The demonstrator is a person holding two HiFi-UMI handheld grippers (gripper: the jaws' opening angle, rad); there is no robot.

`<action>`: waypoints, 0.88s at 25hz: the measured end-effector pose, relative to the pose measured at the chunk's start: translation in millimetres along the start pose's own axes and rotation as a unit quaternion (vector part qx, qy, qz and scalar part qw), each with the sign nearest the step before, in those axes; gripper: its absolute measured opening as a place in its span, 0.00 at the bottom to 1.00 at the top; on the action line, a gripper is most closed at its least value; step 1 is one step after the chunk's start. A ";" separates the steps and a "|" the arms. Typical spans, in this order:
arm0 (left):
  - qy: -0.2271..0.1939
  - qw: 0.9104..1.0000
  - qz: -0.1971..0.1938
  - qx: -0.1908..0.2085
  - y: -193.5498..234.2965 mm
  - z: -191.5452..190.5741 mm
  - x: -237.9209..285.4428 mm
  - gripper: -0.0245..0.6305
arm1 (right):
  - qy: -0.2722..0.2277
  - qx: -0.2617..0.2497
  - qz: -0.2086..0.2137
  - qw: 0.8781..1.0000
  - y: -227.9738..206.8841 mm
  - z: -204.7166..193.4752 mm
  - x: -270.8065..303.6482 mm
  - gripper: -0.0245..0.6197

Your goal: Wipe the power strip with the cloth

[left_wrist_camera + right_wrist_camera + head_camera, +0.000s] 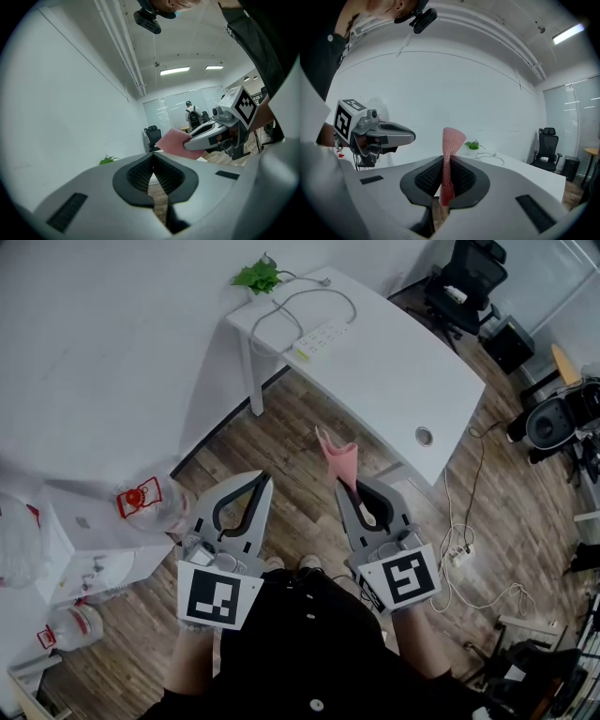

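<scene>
Both grippers are held out in front of me above the wood floor [309, 427], well short of the desk.

Right gripper [348, 487]: jaws are clamped on the pink cloth [337, 457]. In the right gripper view the cloth runs up between the two pads and stands upright past the tips. Its top edge flares open.

Left gripper [263, 480]: jaws are closed together with the pads meeting at the tips and nothing between them. The two grippers sit side by side, near each other but not touching.

Power strip [323, 337]: white, lying flat on the white desk [403, 390] toward the end nearest the wall. Its cable [319, 291] loops on the desktop beside it. A small green plant [257, 276] sits at that same corner. The cloth and the power strip are well apart, with no contact between them.

Surroundings: a black office chair [469, 277] stands beyond the far end of the desk. A clear water jug with a red label [150, 502] is beside a white cabinet [89, 540] on my left.
</scene>
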State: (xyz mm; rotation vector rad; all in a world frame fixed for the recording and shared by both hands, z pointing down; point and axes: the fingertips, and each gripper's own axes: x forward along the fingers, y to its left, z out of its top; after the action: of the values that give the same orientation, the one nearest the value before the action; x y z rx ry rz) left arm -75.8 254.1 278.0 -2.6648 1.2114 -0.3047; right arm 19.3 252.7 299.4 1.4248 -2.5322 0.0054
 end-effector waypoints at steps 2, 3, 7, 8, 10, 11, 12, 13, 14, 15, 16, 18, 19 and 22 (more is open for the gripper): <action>-0.003 1.000 0.000 0.001 2.3 0.8 -1.2 0.06 | -0.001 -0.001 -0.002 1.000 1.1 1.4 0.7 0.11; -0.005 1.000 0.000 0.003 3.4 1.5 -1.9 0.06 | -0.001 -0.002 -0.004 1.000 1.6 2.2 0.9 0.11; -0.011 1.000 0.000 0.004 7.4 2.2 -6.2 0.06 | -0.003 -0.005 -0.010 1.000 4.0 5.4 1.4 0.11; -0.012 1.000 0.000 0.005 8.9 2.4 -7.3 0.06 | -0.004 -0.006 -0.011 1.000 4.8 6.7 2.0 0.11; -0.013 1.000 -0.001 0.006 11.8 2.6 -9.7 0.06 | -0.005 -0.007 -0.015 1.000 6.5 8.9 3.2 0.11; -0.015 1.000 -0.002 0.006 12.9 2.5 -11.0 0.06 | -0.006 -0.007 -0.017 1.000 7.5 9.7 3.5 0.11; -0.016 1.000 -0.003 0.007 13.9 2.4 -12.2 0.06 | -0.006 -0.007 -0.019 1.000 8.5 10.2 3.8 0.11; -0.018 1.000 -0.004 0.007 14.7 2.0 -13.4 0.06 | -0.006 -0.008 -0.021 1.000 9.7 10.6 4.0 0.11; -0.019 1.000 -0.006 0.009 15.4 1.5 -14.8 0.06 | -0.006 -0.008 -0.024 1.000 11.2 10.6 4.3 0.11; -0.022 1.000 -0.008 0.010 16.2 0.8 -16.2 0.06 | -0.006 -0.008 -0.026 1.000 13.0 10.2 4.8 0.11; -0.023 1.000 -0.010 0.011 17.1 -0.2 -17.7 0.06 | -0.006 -0.008 -0.028 1.000 15.2 9.6 5.4 0.11; -0.023 1.000 -0.014 0.011 18.3 -3.1 -20.4 0.06 | -0.006 -0.007 -0.032 0.999 19.4 8.6 5.8 0.11; -0.023 1.000 -0.016 0.011 18.4 -3.8 -21.5 0.06 | -0.006 -0.006 -0.035 0.999 21.0 8.4 5.3 0.11; -0.029 0.999 -0.023 0.015 18.8 -4.5 -25.1 0.06 | -0.009 -0.006 -0.042 0.999 24.9 8.6 4.6 0.11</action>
State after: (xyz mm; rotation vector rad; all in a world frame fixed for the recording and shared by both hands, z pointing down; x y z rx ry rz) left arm -106.6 260.6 274.7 -2.6595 1.1220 -0.2497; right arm -5.7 260.9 294.7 1.5328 -2.4791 -0.0368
